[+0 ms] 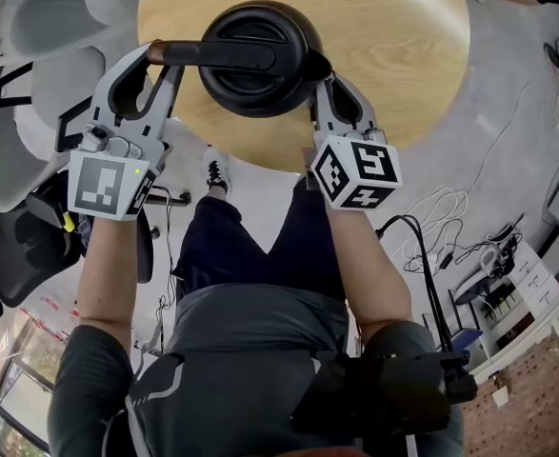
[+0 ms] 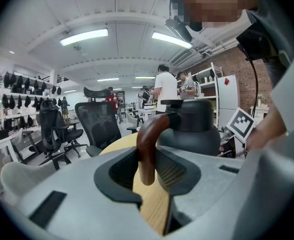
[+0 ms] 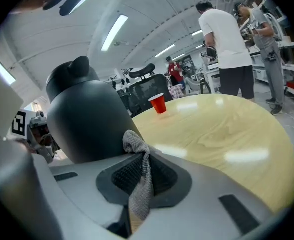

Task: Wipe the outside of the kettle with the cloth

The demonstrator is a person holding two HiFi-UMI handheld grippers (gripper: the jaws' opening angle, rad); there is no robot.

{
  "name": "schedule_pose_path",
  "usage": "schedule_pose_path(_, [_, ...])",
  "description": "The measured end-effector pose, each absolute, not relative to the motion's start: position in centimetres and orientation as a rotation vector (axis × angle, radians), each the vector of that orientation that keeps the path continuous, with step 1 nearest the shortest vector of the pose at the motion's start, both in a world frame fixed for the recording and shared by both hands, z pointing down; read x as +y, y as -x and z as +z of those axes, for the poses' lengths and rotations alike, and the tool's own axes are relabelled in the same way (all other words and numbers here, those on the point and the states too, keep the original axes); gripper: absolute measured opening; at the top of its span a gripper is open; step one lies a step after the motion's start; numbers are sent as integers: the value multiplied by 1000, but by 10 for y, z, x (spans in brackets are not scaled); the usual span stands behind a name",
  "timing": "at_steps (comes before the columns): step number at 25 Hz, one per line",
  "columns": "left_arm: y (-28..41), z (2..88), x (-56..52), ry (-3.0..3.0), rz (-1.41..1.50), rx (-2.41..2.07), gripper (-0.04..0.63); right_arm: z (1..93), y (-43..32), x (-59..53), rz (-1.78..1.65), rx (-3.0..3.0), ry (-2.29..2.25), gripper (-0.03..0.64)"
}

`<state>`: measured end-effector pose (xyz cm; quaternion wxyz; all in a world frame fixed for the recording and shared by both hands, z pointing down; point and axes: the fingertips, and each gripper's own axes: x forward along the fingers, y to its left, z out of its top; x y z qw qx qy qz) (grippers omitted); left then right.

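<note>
Fingers (image 3: 117,178) grip grey cloth (image 3: 139,186), its tip touching black kettle (image 3: 86,119); red cup (image 3: 158,104) behind.

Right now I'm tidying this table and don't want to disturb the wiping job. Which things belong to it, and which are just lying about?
In the job:
kettle, its handle held in the left gripper
cloth, pinched in the right gripper at the kettle's side

Lying about:
red cup on the table
office chair
floor cables

Grey left hand-held gripper (image 1: 163,57), right hand-held gripper (image 1: 329,84); grey shirt (image 1: 250,341), navy shorts (image 1: 289,236)
</note>
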<state>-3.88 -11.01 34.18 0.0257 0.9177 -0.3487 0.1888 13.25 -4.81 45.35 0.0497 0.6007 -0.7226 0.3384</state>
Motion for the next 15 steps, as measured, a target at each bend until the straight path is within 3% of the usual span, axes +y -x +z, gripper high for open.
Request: schedule_pose_path(15, [44, 345, -113, -2767, 640, -1204, 107, 450, -132, -89, 954, -2439, -1295, 49])
